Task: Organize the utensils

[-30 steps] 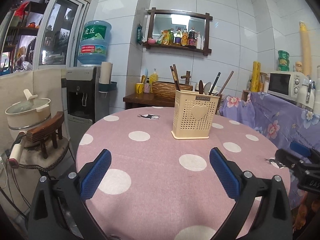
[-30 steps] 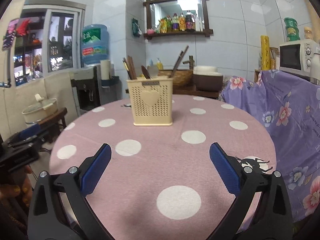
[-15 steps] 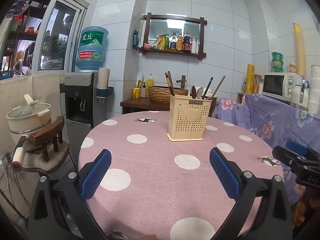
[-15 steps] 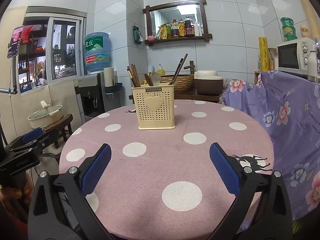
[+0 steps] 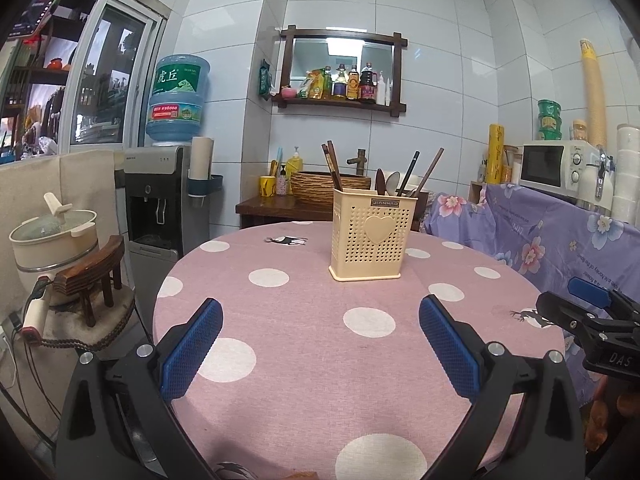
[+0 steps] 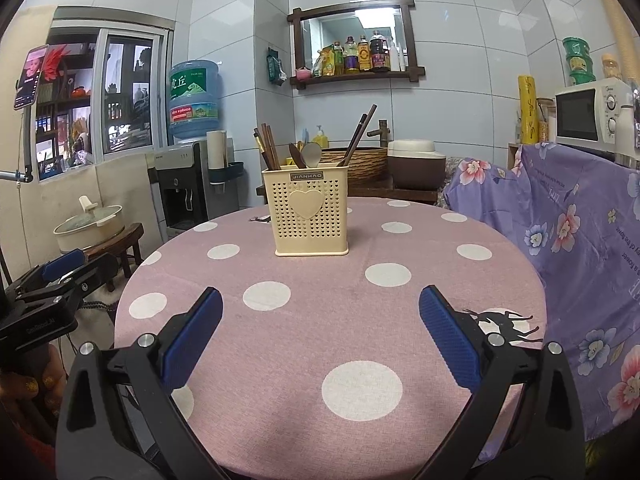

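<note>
A cream perforated utensil holder [image 5: 372, 237] with a heart on its front stands upright on the round pink polka-dot table [image 5: 304, 344]. It holds chopsticks [image 5: 333, 164] on its left side and spoons [image 5: 387, 181] and more sticks on its right. It also shows in the right wrist view [image 6: 309, 216]. My left gripper [image 5: 320, 332] is open and empty, low over the table's near edge. My right gripper [image 6: 320, 320] is open and empty, also at the near edge. Each gripper shows at the side of the other's view.
A water dispenser [image 5: 164, 200] and a stool with a pot [image 5: 56, 236] stand left of the table. A purple floral cloth [image 6: 580, 232] covers the counter to the right, with a microwave [image 5: 556, 168] on it. A side table with a basket [image 5: 312, 186] stands behind.
Both grippers have pulled back and down from the table, so the holder looks smaller and farther. Both stay open and empty.
</note>
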A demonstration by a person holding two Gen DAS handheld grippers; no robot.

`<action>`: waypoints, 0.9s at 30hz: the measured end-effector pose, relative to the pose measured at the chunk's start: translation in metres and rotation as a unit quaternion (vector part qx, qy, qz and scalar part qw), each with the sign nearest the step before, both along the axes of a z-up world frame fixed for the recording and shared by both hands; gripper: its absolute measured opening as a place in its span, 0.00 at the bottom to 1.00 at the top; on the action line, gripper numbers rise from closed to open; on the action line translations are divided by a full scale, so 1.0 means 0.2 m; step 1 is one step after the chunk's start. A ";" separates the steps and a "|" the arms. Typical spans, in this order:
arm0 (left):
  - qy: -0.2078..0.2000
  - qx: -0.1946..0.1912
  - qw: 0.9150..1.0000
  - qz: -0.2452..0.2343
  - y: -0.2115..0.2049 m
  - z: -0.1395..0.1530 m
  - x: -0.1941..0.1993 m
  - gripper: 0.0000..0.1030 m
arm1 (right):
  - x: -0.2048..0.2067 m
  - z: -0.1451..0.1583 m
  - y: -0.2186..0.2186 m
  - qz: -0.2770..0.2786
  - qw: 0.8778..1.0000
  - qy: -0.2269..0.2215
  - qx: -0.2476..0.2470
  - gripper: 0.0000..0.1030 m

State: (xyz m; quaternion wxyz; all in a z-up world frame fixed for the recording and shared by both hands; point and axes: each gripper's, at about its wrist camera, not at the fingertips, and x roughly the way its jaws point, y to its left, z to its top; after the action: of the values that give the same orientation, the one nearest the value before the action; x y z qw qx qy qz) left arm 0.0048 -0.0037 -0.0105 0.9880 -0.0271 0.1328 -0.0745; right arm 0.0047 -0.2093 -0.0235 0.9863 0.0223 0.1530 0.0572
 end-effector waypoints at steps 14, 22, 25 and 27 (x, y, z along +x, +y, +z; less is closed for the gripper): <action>0.001 0.005 1.000 0.001 0.00 0.00 0.00 0.95 | 0.00 0.00 0.00 0.000 1.000 0.000 0.000 0.94; 0.001 0.005 1.000 0.000 0.00 0.00 0.00 0.95 | 0.00 0.00 0.00 0.000 1.000 0.000 -0.001 0.94; 0.001 0.006 1.000 0.000 0.00 0.00 0.00 0.95 | 0.00 0.00 0.00 0.000 1.000 0.000 -0.001 0.94; 0.001 0.006 1.000 0.000 0.00 0.00 0.00 0.95 | 0.00 0.00 0.00 0.000 1.000 0.000 -0.001 0.94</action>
State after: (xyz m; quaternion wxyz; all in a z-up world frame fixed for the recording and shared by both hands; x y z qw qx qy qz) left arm 0.0049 -0.0039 -0.0101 0.9879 -0.0214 0.1343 -0.0742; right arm 0.0050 -0.2090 -0.0244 0.9863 0.0210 0.1532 0.0572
